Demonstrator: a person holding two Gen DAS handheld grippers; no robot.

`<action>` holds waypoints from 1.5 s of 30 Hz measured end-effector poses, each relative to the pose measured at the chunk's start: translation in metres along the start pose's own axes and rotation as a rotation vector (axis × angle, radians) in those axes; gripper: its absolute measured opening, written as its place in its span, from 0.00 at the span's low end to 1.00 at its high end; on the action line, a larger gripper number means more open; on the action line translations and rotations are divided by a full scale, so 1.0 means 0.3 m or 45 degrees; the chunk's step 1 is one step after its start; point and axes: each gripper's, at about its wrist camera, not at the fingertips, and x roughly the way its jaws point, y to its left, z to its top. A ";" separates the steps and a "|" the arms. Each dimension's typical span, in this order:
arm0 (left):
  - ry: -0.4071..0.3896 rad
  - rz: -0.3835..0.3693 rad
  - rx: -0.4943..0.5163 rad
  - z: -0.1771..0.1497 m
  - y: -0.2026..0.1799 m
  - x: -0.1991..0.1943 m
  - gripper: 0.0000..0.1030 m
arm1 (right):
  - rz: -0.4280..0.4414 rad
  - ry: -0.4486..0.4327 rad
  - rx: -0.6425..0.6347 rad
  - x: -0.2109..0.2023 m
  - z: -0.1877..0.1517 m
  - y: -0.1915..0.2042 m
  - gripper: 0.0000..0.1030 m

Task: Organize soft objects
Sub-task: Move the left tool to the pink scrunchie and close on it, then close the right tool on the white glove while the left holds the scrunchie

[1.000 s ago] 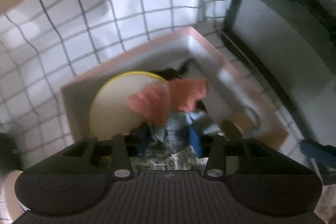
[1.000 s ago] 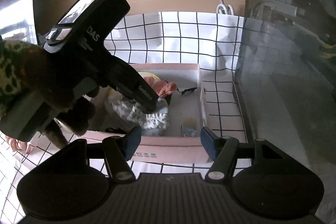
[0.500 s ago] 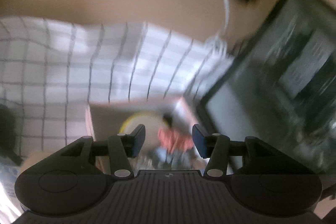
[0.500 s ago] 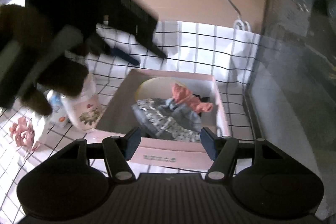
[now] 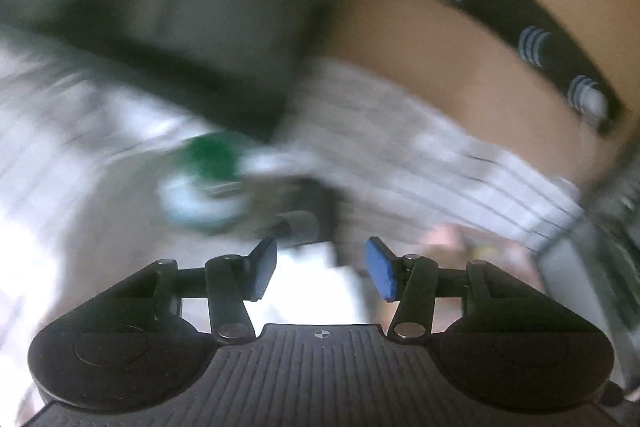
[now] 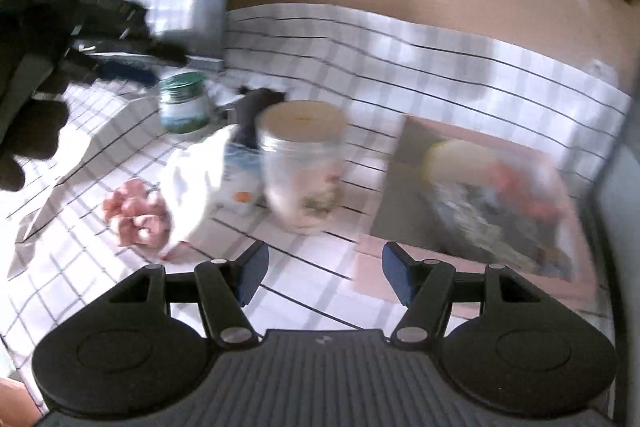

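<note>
Checked cloth (image 6: 420, 67), jars (image 6: 302, 163), pink box (image 6: 460, 227)

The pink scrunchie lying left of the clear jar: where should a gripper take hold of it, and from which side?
Judging by its pose, grip the pink scrunchie across its bunched folds from above. It lies flat on the checked cloth, and white fabric crowds its right side, so the left side is freer. The open right gripper is nearest.

**Checked cloth crowded with jars and a box**

A white tablecloth (image 6: 420, 67) with black grid lines covered the surface. On it stood a clear jar (image 6: 302, 167), a green-lidded jar (image 6: 185, 103) behind it, a pink box (image 6: 472, 195) (blurred, cloth items inside) to the right, plus a white cloth (image 6: 192, 187) and pink bundle (image 6: 136, 207).
</note>
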 end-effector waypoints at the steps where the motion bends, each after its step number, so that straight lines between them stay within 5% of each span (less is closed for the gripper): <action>1: 0.022 0.044 -0.046 -0.011 0.053 -0.006 0.52 | 0.015 0.004 -0.016 0.008 0.007 0.020 0.62; 9: 0.227 0.054 -0.094 -0.183 0.124 0.021 0.52 | 0.091 0.048 -0.157 0.049 0.011 0.154 0.62; 16: 0.251 0.176 -0.095 -0.261 0.104 0.081 0.52 | 0.083 0.111 -0.137 0.062 -0.023 0.151 0.62; 27: 0.294 0.237 0.235 -0.292 -0.025 0.167 0.53 | 0.031 0.139 -0.056 0.052 -0.057 0.082 0.62; 35: 0.304 0.255 0.292 -0.302 -0.034 0.169 0.52 | 0.032 0.147 -0.029 0.057 -0.068 0.068 0.62; 40: 0.271 0.259 0.259 -0.307 -0.015 0.150 0.21 | 0.038 0.141 -0.046 0.058 -0.067 0.077 0.62; 45: 0.230 0.198 0.164 -0.313 0.029 0.108 0.17 | 0.039 0.139 -0.053 0.062 -0.060 0.083 0.62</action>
